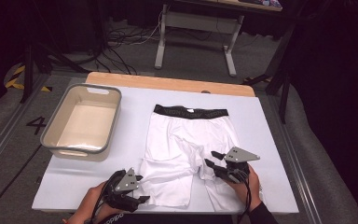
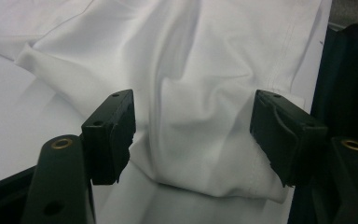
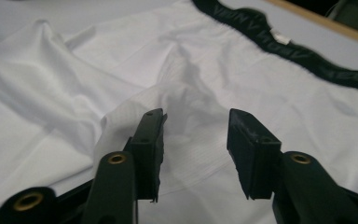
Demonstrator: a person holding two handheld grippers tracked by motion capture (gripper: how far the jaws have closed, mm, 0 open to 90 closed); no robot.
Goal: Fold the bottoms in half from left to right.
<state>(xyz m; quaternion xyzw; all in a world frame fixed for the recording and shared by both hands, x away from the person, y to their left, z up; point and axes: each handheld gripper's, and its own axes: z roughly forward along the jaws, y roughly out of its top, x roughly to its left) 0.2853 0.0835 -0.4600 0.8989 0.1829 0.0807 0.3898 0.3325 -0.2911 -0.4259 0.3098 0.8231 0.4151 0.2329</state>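
Fingers (image 2: 109, 135) of the left gripper (image 2: 193, 135) stood apart, straddling a raised fold at the hem of the white stretch-fabric shorts with a black lettered waistband (image 1: 186, 149); pads looked clear of the cloth, though contact at the right-hand pad was hard to judge from that angle. Right gripper (image 3: 196, 149) also had its fingers (image 3: 249, 149) spread, with a bunched ridge of the same fabric between them and not pinched.

Shorts lay flat on the white table cover (image 1: 270, 140), waistband on the far side, legs pointing at the person. High view put the left gripper (image 1: 142, 189) at the outer hem of the near left leg, at the table's near edge, and the right gripper (image 1: 212, 158) over the crotch and inner right leg. Cloth was wrinkled around both. Grey rectangular plastic tub with a pale inside (image 1: 109, 133) sat left of the shorts, well apart. Person's hands held both tools from the near edge.
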